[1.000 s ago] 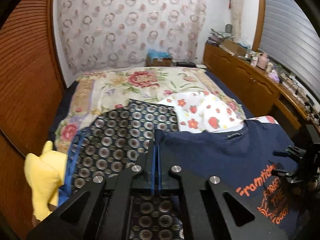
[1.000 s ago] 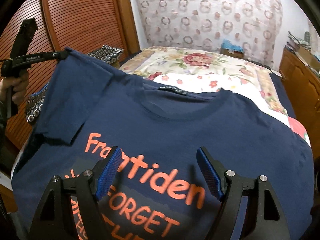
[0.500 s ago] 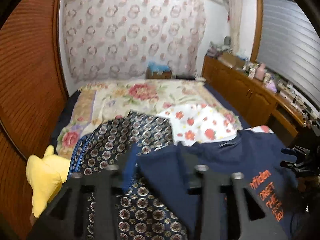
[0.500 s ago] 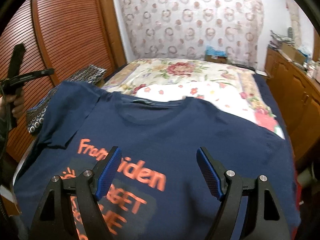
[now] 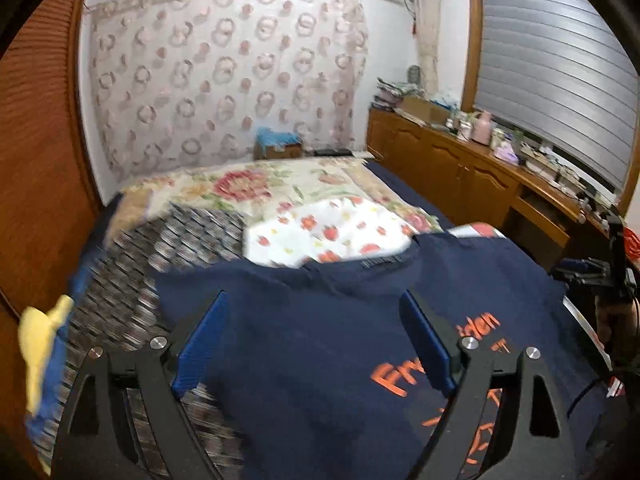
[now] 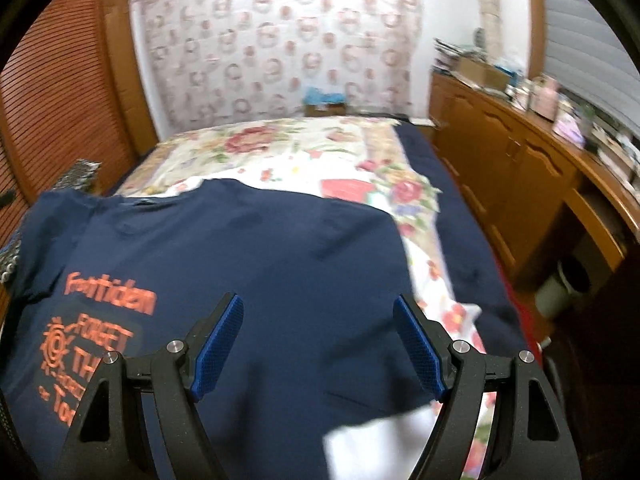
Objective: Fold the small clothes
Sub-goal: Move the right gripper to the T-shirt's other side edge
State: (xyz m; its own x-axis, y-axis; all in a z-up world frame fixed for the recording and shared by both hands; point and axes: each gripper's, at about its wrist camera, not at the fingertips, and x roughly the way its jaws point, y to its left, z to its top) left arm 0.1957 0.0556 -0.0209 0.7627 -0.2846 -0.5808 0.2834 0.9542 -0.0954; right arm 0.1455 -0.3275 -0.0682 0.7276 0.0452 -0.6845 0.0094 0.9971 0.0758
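Note:
A navy T-shirt (image 5: 320, 344) (image 6: 240, 248) with orange lettering lies spread flat on the bed, collar toward the far wall. My left gripper (image 5: 316, 332) hovers over its left half with jaws opening wide; the cloth lies under them, not gripped. My right gripper (image 6: 318, 340) stands open above the shirt's right half, nothing between its blue pads (image 6: 218, 344). The right gripper also shows at the right edge of the left wrist view (image 5: 600, 272), held by a hand.
A white flowered garment (image 5: 320, 232) lies beyond the collar on the floral bedspread (image 5: 248, 184). A dark patterned cloth (image 5: 160, 248) and a yellow item (image 5: 36, 336) sit at left. Wooden cabinets (image 6: 520, 168) line the right side; a slatted wooden door (image 6: 56, 92) stands left.
My left gripper let go of the shirt's sleeve, its jaws went from shut to wide, and it drew back. The sleeve dropped flat. My right gripper swung right across the shirt.

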